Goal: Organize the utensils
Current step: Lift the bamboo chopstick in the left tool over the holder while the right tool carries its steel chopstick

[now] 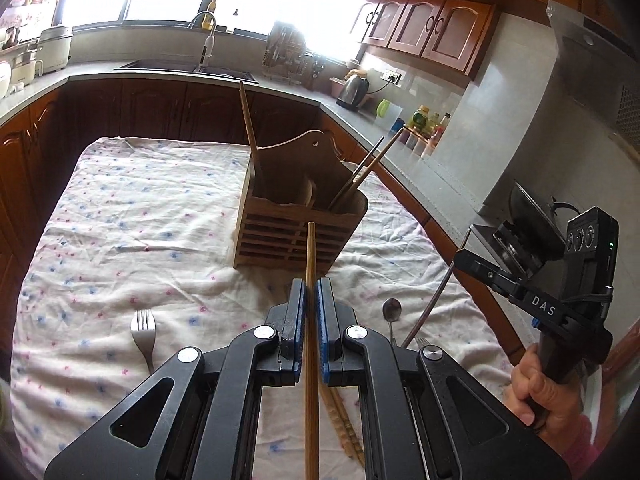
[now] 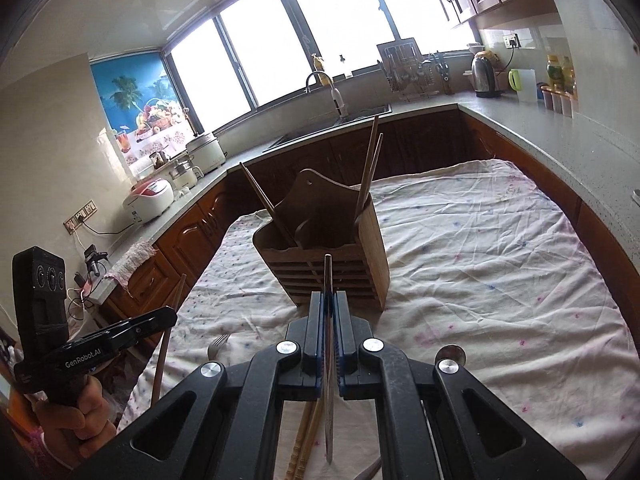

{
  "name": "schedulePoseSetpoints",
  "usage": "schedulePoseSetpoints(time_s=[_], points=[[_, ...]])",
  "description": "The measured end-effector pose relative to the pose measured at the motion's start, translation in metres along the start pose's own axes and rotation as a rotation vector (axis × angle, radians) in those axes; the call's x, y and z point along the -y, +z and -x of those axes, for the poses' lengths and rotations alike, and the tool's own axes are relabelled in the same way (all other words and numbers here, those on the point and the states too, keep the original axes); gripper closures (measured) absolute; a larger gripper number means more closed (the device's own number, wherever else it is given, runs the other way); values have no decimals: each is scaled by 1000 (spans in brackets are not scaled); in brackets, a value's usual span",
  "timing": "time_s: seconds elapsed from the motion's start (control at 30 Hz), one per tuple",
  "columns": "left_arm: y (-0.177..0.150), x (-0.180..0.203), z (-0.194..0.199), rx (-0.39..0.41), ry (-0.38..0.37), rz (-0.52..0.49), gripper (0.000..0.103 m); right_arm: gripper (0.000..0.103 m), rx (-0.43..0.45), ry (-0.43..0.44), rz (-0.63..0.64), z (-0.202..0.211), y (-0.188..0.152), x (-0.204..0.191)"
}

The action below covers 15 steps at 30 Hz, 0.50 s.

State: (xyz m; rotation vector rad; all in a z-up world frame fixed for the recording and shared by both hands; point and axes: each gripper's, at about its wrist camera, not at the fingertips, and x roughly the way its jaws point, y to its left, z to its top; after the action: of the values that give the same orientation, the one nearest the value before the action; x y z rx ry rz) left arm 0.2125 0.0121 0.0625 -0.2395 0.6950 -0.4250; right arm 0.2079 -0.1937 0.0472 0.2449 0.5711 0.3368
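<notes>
A wooden utensil holder (image 1: 300, 220) (image 2: 336, 268) stands on the flowered cloth, with one chopstick (image 1: 248, 128) leaning in its left compartment and two chopsticks (image 1: 372, 164) in its right. My left gripper (image 1: 311, 300) (image 2: 170, 316) is shut on a wooden chopstick (image 1: 311, 256) (image 2: 162, 352), raised in front of the holder. My right gripper (image 2: 328, 300) (image 1: 460, 256) is shut on a thin metal utensil (image 2: 328, 272) (image 1: 428, 308), seen edge-on, so its type is unclear. A person's hand grips each handle.
On the cloth (image 1: 120, 208) lie a fork (image 1: 145, 332) (image 2: 218, 346), a spoon (image 1: 391, 312) (image 2: 452, 354) and loose chopsticks (image 1: 344, 420) (image 2: 306, 432) under the grippers. A grey counter (image 1: 400, 152) with sink, kettle and bottles wraps around the table.
</notes>
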Motion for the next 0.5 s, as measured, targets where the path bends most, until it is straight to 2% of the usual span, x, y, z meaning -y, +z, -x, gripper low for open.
schedulePoseSetpoints(time_s=[0.5], points=[[5,8,9,30,-10,-15,98,99,56,4,13,19,10,-3]])
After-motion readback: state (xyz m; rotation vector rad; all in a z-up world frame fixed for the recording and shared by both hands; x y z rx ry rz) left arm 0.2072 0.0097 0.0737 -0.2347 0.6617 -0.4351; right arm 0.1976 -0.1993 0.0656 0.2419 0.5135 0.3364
